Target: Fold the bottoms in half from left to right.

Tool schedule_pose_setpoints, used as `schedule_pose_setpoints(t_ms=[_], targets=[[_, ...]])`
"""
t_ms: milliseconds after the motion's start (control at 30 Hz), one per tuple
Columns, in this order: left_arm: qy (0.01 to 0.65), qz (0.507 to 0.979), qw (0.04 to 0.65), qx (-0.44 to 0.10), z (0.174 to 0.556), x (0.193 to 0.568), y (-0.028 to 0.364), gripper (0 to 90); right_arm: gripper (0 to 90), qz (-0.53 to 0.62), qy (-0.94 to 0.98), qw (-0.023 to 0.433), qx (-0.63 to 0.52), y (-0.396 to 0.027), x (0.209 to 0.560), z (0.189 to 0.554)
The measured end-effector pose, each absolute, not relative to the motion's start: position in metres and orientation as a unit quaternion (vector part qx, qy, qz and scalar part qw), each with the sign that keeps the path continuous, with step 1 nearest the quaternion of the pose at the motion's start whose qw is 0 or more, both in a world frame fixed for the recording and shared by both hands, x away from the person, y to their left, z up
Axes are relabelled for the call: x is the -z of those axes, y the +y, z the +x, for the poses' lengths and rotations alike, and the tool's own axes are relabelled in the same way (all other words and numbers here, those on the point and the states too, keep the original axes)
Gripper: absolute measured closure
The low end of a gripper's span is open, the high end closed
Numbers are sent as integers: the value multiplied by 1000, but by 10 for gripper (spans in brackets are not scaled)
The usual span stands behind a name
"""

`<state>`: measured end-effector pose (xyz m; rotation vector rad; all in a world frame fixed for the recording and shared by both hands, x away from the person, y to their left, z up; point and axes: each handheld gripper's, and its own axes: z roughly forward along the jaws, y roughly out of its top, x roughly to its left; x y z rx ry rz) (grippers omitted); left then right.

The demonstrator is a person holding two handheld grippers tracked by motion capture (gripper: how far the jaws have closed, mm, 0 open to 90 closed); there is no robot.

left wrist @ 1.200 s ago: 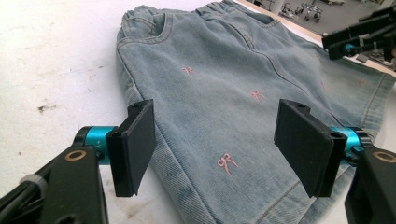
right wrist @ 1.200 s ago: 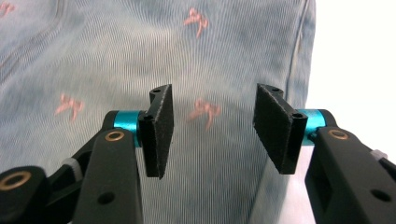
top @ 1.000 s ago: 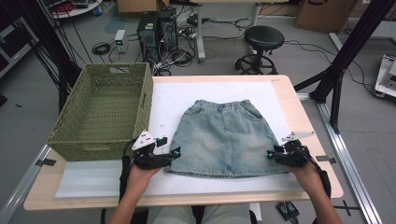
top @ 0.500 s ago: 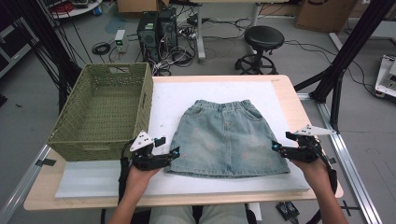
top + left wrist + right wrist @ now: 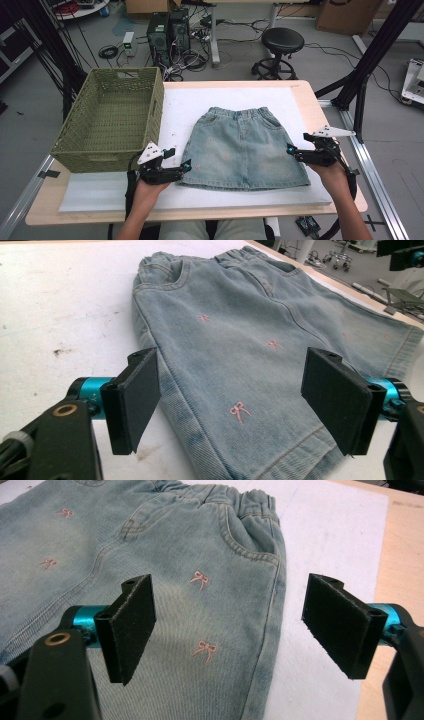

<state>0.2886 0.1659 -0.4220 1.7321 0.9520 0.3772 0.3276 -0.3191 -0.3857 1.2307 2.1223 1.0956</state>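
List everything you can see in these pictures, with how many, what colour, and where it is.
Skirt: one, light blue denim with small pink bows, flat on the white mat, waistband at the far end.
Basket: one, green wicker, on the table's left side, nothing inside.
Mat: one, white, covering most of the table.
Table: one, light wood.
Stool: one, black, on the floor beyond the table.
Computer towers: two, black, on the floor behind the basket, amid cables.
Cardboard boxes: brown, far floor; number unclear.
Left gripper: black, jaws open, at the skirt's near left corner.
Right gripper: black, jaws open, at the skirt's right edge.
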Motion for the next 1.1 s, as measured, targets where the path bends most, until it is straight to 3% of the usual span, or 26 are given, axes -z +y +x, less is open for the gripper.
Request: schedule_pose_setpoints(t_ms=[400, 600, 1100], targets=[[432, 739, 493, -157, 282, 431, 160, 247, 217, 441, 771, 218, -405, -307, 387, 335], [453, 746, 464, -150, 276, 440, 157, 357, 270, 425, 781, 202, -412, -291, 388, 343], [468, 762, 413, -172, 263, 448, 145, 553, 272, 397, 803, 184, -406, -252, 389, 358]])
